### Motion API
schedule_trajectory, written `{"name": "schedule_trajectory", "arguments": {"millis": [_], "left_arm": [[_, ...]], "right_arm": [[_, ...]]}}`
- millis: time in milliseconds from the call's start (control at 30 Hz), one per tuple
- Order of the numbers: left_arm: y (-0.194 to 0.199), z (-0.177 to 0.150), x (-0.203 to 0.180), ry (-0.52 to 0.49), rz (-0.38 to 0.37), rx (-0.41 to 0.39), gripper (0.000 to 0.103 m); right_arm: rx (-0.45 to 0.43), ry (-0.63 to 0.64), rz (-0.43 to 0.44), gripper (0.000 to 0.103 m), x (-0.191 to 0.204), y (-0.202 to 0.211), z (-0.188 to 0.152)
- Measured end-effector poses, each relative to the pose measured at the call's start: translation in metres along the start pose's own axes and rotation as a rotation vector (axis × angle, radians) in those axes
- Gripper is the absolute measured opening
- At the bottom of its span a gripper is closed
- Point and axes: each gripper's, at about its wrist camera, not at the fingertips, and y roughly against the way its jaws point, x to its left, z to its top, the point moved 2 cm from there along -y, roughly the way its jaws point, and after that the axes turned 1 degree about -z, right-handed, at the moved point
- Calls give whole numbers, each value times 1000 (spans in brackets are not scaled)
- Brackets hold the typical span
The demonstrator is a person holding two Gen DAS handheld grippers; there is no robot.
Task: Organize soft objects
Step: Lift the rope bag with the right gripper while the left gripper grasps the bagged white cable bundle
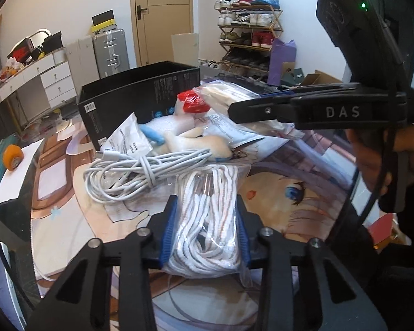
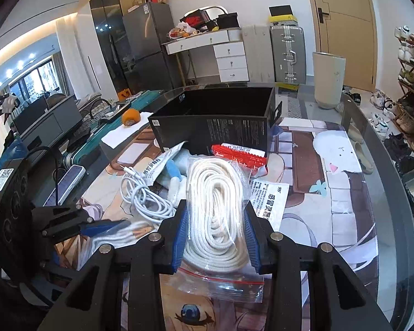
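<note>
My left gripper (image 1: pixel 205 227) is shut on a clear bag of white and red braided cord (image 1: pixel 209 220), low over the printed table mat. My right gripper (image 2: pixel 216 231) is shut on a clear zip bag of cream rope (image 2: pixel 216 207), held above the mat; it also shows at the right of the left wrist view (image 1: pixel 234 110). The left gripper shows at the lower left of the right wrist view (image 2: pixel 96 224). An open black box (image 2: pixel 215 121) stands behind the pile. A coiled white cable (image 1: pixel 124 176), a cream plush toy (image 1: pixel 198 140) and a red packet (image 2: pixel 238 154) lie in front of it.
Paper sachets (image 1: pixel 129 138) and a printed leaflet (image 2: pixel 270 201) lie among the pile. An orange wheel (image 1: pixel 12 157) sits on white paper at the left. A phone (image 2: pixel 69 180) lies at the table's left edge. A shoe rack (image 1: pixel 248 35), suitcases (image 2: pixel 288 52) and drawers stand behind.
</note>
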Motion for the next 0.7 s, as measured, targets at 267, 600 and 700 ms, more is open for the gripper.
{"name": "schedule_trajectory", "arguments": {"millis": [267, 600, 700], "left_arm": [[19, 10, 0, 21, -39, -48, 34], [31, 22, 6, 69, -55, -99, 34], [34, 25, 12, 96, -49, -108, 34]], "right_arm": [[-58, 4, -3, 37, 1, 18, 6], [-99, 5, -19, 37, -1, 35, 10], [-104, 2, -22, 37, -3, 37, 11]]}}
